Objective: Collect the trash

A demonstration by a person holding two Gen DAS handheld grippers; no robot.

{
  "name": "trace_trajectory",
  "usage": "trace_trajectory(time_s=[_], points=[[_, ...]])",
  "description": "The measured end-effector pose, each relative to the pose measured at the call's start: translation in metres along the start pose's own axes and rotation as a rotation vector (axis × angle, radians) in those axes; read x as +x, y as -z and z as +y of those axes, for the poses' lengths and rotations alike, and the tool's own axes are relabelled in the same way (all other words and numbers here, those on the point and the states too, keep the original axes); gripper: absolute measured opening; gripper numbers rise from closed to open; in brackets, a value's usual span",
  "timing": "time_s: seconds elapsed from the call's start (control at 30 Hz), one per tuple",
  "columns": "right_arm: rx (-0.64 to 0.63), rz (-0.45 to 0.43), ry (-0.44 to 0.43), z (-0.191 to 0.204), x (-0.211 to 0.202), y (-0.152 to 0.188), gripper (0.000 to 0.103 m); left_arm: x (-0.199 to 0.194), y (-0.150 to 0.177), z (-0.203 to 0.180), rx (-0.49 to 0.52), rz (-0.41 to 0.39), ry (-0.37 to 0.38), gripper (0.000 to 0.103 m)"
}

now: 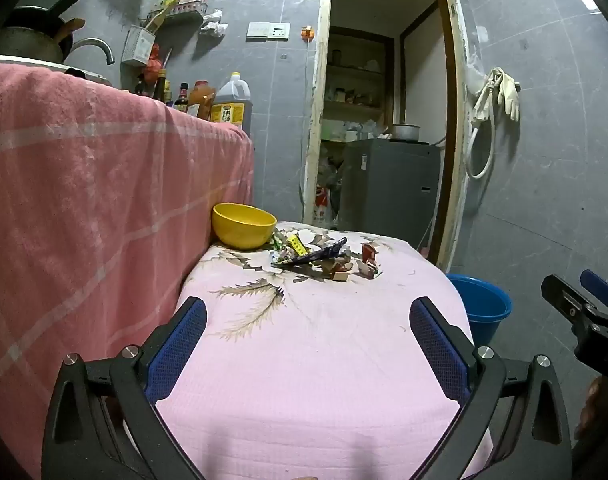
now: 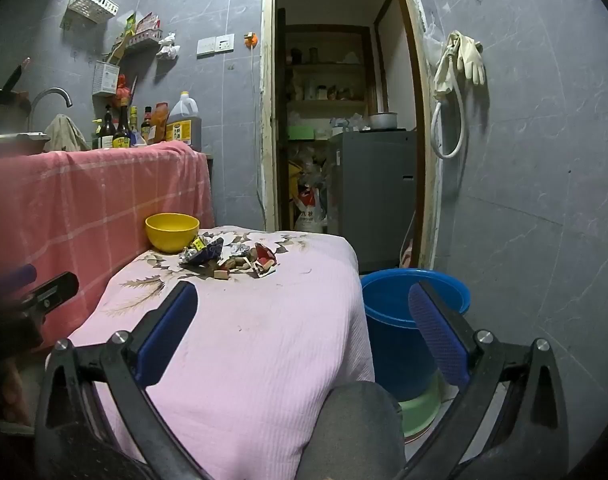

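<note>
A heap of trash (image 1: pixel 324 258) (image 2: pixel 228 258), with crumpled wrappers, a dark blue packet and small red and brown scraps, lies at the far end of a table under a pink floral cloth (image 1: pixel 316 360) (image 2: pixel 244 340). A yellow bowl (image 1: pixel 243 225) (image 2: pixel 171 232) stands just left of the heap. A blue bucket (image 1: pixel 484 312) (image 2: pixel 400 320) sits on the floor right of the table. My left gripper (image 1: pixel 308 312) hangs open over the near half of the table, nothing between its fingers. My right gripper (image 2: pixel 304 300) is open too, over the table's right edge, and its tip shows in the left wrist view (image 1: pixel 580 300).
A counter draped in a pink checked cloth (image 1: pixel 84 184) (image 2: pixel 96 196) rises left of the table, with bottles (image 2: pixel 144 124) and a faucet on top. Behind the table an open doorway (image 2: pixel 336 120) leads to a storeroom. A grey-clad knee (image 2: pixel 356 432) shows near the right gripper.
</note>
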State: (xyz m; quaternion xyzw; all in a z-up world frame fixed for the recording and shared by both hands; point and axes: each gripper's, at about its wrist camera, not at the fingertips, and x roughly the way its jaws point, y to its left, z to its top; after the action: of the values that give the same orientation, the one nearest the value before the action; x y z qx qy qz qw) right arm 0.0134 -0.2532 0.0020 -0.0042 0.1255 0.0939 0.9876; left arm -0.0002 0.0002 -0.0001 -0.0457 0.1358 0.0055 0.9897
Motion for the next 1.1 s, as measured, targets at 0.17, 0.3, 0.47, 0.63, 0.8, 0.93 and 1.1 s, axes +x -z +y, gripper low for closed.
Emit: trace_trajectory(time_s=[0.17, 0.3, 0.47, 0.63, 0.8, 0.93, 1.1], points=[[0.0, 0.003, 0.0, 0.0003, 0.0008, 0.0, 0.103, -0.0018, 0.0009, 0.0003, 0.001, 0.003, 0.001, 0.099], [0.001, 0.001, 0.0, 0.0007, 0.0006, 0.0002, 0.103, -0.0069, 0.0023, 0.0006, 0.003, 0.001, 0.004, 0.099], [0.002, 0.003, -0.001, 0.0008, 0.0009, 0.0006, 0.103, 0.0005, 0.0019, -0.003, 0.002, 0.017, -0.002, 0.099], [0.004, 0.003, 0.0, 0.001, 0.0009, 0.001, 0.103, -0.0002, 0.0011, -0.0028, 0.003, 0.019, -0.001, 0.1], [0.003, 0.003, -0.002, 0.0007, 0.0009, 0.0011, 0.103, -0.0004, 0.0005, -0.0028, 0.003, 0.02, -0.001, 0.1], [0.004, 0.004, -0.002, 0.0003, 0.0006, 0.0011, 0.103, -0.0008, 0.0005, -0.003, 0.003, 0.021, -0.001, 0.099], [0.004, 0.003, -0.001, 0.0002, 0.0007, 0.0012, 0.103, -0.0007, 0.0006, -0.003, 0.003, 0.022, 0.0, 0.099]])
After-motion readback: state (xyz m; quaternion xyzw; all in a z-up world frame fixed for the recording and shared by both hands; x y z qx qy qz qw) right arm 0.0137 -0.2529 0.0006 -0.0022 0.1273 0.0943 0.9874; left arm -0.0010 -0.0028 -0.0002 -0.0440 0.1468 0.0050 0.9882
